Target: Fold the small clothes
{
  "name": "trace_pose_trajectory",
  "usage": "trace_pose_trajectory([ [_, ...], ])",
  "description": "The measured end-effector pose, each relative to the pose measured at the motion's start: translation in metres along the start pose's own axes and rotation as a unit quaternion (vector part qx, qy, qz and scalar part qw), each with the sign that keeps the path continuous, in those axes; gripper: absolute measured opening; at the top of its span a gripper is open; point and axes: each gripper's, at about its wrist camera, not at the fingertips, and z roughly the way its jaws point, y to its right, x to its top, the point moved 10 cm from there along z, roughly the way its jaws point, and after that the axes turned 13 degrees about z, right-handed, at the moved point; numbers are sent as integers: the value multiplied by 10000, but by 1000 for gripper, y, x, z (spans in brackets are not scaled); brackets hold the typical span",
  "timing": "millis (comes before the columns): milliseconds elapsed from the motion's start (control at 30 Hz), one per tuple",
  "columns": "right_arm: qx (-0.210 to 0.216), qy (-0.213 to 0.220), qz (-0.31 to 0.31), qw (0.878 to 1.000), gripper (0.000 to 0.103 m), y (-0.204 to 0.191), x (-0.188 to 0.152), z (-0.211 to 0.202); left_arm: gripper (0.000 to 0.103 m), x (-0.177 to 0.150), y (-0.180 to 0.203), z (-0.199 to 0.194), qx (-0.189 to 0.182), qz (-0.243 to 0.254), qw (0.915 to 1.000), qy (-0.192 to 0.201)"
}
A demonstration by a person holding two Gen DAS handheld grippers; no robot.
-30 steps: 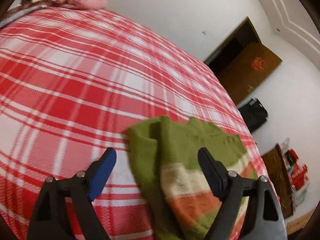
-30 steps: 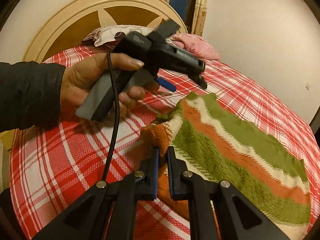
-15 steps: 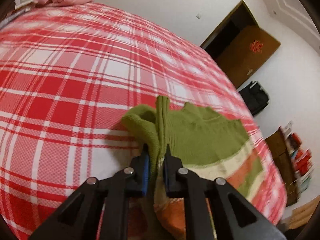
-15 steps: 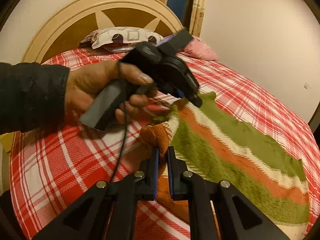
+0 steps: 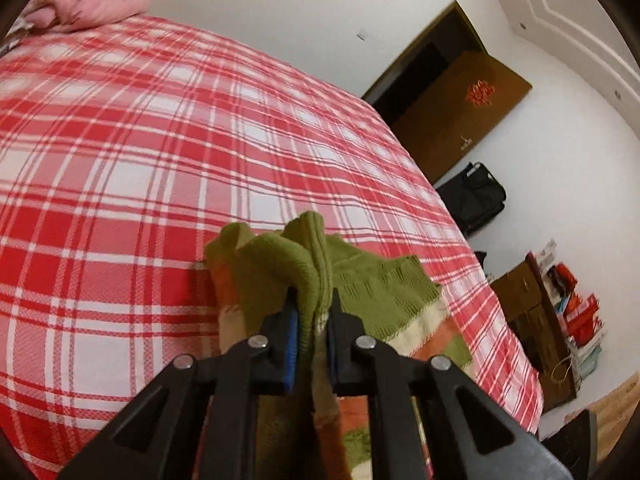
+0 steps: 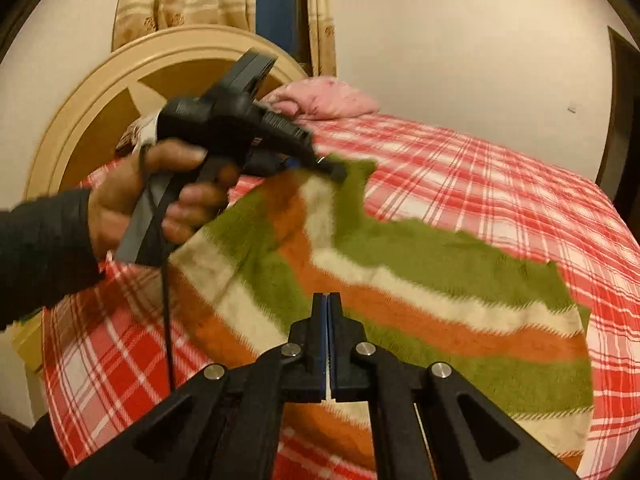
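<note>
Bed (image 5: 120, 168) with red-and-white plaid cover; taken as landmark. Head end: cream arched headboard (image 6: 100, 92), pink pillow (image 6: 320, 98) against the wall.

Left hand (image 6: 132, 204), dark sleeve, grips the handle of the left gripper (image 5: 312, 312). Its jaws are pinched onto a bunched green edge of the striped knit sweater (image 6: 440, 280), lifting that edge clear of the bed. In the right wrist view this raised part is motion-blurred.

Sweater: green, cream and orange bands. Most of it lies spread on the bed, toward the near side from the headboard; the far green edge rests flat on the plaid.

Right gripper (image 6: 328, 308): fingers closed tight together, a thin strip of cream knit showing between the pads lower down, so it holds the sweater's near edge.

Beyond the foot of the bed: open brown door (image 5: 460, 100), black bag (image 5: 476, 200) on the floor, low wooden cabinet (image 5: 532, 320) against the wall.
</note>
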Motion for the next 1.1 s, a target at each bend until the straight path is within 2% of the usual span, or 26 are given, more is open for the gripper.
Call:
trace_pose_trajectory([
  [100,433,-142,205,9987,1,-13,-14,7,12,0,-8,-8,-50,-123,9999,7],
  [133,447,-158,223,9986,1,-15,-16,11,12,0,-10,-10,-36,-143,9999,19],
  [300,590,-313,-421,9969,1,-44,-32,23,12,-9,-22,-17,6,-211,9998,-8],
  [400,244,-139,-767,9967,1,-52,-27,25,12,-14,-26,-19,-69,-287,9996,41],
  [467,120,-128,-641,9978,1,-45,-23,26,12,-18,-29,-18,-109,-336,9994,69],
  [533,431,-364,-275,9980,1,-39,-20,29,12,-22,-31,-17,-170,-391,9991,85],
  [600,561,-614,-210,9963,1,-37,-22,34,12,-23,-33,-17,-195,-425,9989,102],
  [667,994,-618,27,9931,1,-38,-17,30,12,-22,-35,-17,-235,-470,9985,120],
  [800,897,-433,-119,9950,1,-40,-6,23,12,-22,-35,-18,-255,-444,9986,105],
  [833,899,-480,-200,9946,6,-42,-7,23,12,-22,-34,-19,-258,-421,9987,97],
  [867,854,-500,-244,9948,18,-43,-8,25,12,-22,-34,-19,-251,-407,9988,91],
  [900,872,-394,-207,9952,67,-43,-7,24,12,-21,-33,-19,-269,-413,9987,93],
  [933,967,-278,-113,9949,93,-43,-6,22,12,-22,-33,-19,-295,-421,9986,101],
  [1000,1076,-182,74,9940,93,-41,-5,20,12,-22,-33,-20,-316,-387,9987,115],
  [1067,958,-106,-29,9953,94,-43,-4,22,12,-23,-33,-19,-331,-389,9987,94],
  [1100,766,-115,-132,9969,94,-44,-5,26,12,-24,-33,-19,-339,-379,9987,57],
])
